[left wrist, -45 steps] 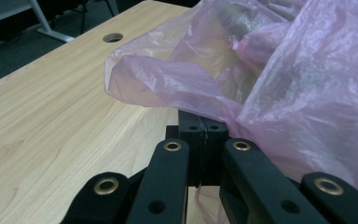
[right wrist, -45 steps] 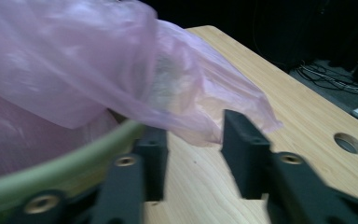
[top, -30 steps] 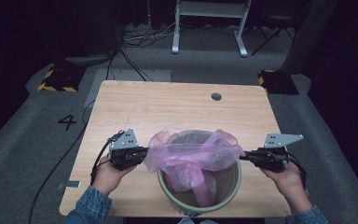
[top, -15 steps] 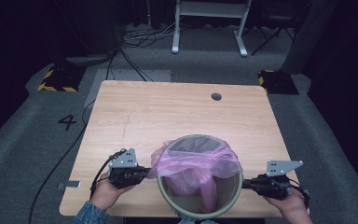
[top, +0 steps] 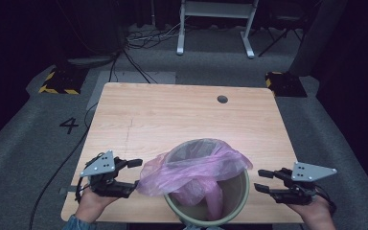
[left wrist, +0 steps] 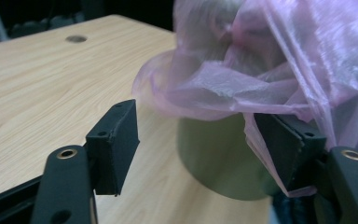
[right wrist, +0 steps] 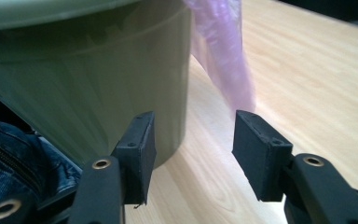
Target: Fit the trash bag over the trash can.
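An olive-green bin (top: 230,199) stands at the table's front edge, with a thin pink plastic bag (top: 191,170) draped slack over its rim and bulging out to the left. My left gripper (top: 135,173) lies left of the bin, its jaws having just been opening. They stand wide open (left wrist: 196,126), and the bag's edge (left wrist: 261,79) hangs over one fingertip (left wrist: 284,144) without being pinched. On the other side, my right gripper (top: 259,180) has also just been opening. Its jaws (right wrist: 196,128) are apart and empty beside the bin wall (right wrist: 88,79), with a fold of bag (right wrist: 223,56) hanging ahead.
The wooden table (top: 182,115) has a round cable hole (top: 222,99) near its far right. Grey carpet surrounds it, with cables, a white frame leg (top: 179,28) and hazard-striped blocks (top: 57,84) beyond. A person's denim-clad leg (right wrist: 9,154) is close behind the bin.
Both grippers, shut on the bag and stretching it over the bin, moved toward the table's front edge, then opened and drew slightly outward. The bag now sits slack on the rim.
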The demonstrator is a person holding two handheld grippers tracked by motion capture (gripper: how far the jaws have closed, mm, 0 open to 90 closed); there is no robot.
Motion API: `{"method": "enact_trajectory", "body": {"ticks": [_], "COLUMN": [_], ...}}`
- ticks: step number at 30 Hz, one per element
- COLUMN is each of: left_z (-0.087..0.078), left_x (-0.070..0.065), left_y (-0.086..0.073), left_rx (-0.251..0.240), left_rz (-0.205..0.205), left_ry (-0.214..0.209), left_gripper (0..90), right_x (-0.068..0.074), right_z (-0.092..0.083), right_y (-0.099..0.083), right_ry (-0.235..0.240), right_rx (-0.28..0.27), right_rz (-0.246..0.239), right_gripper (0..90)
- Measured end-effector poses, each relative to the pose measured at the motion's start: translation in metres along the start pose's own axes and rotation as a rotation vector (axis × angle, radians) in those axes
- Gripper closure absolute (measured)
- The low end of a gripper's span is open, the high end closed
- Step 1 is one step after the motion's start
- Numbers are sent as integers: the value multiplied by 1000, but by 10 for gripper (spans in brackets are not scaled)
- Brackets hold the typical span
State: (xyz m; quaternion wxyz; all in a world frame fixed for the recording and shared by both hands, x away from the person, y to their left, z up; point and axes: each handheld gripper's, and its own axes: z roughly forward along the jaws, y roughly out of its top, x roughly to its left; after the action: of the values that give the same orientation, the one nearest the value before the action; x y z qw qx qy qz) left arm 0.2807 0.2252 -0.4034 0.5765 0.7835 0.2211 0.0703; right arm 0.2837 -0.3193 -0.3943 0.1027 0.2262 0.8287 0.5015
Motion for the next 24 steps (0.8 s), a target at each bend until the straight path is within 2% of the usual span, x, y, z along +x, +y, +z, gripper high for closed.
{"method": "enact_trajectory", "body": {"ticks": [1, 5, 7, 10, 13, 15, 18, 19, 21, 23, 24], "left_z": [-3, -11, -10, -4, 0, 6, 15, 16, 17, 15, 14], "left_x": [-1, 1, 3, 2, 6, 8, 7, 6, 4, 1, 0], "left_y": [1, 5, 9, 13, 16, 17, 19, 19, 20, 21, 20], "left_rx": [-2, -21, -12, -2, -6, 11, 41, 47, 47, 44, 39], "left_rz": [4, -20, -26, -13, -24, -30, -12, -6, 10, 18, 19], "left_ry": [6, 40, 29, 32, 52, 35, 12, 0, -13, -18, -22], "left_gripper": [311, 311, 354, 362, 363, 431, 552, 585, 676, 757, 784], "right_x": [0, 1, 2, 2, 3, 3, 2, 1, 3, 6, 8], "right_z": [-5, -15, -15, -7, 4, 12, 27, 31, 37, 36, 33], "right_y": [3, 21, 33, 51, 67, 77, 89, 91, 93, 93, 93], "right_ry": [-10, -27, -21, -3, 19, 36, 71, 80, 96, 85, 85], "right_rx": [-5, -63, -87, -93, -89, -94, -83, -74, -42, -32, -31], "right_rz": [-4, -40, -63, -94, -121, -124, -136, -137, -135, -136, -133], "right_gripper": [486, 474, 470, 464, 464, 462, 471, 527, 714, 849, 880]}}
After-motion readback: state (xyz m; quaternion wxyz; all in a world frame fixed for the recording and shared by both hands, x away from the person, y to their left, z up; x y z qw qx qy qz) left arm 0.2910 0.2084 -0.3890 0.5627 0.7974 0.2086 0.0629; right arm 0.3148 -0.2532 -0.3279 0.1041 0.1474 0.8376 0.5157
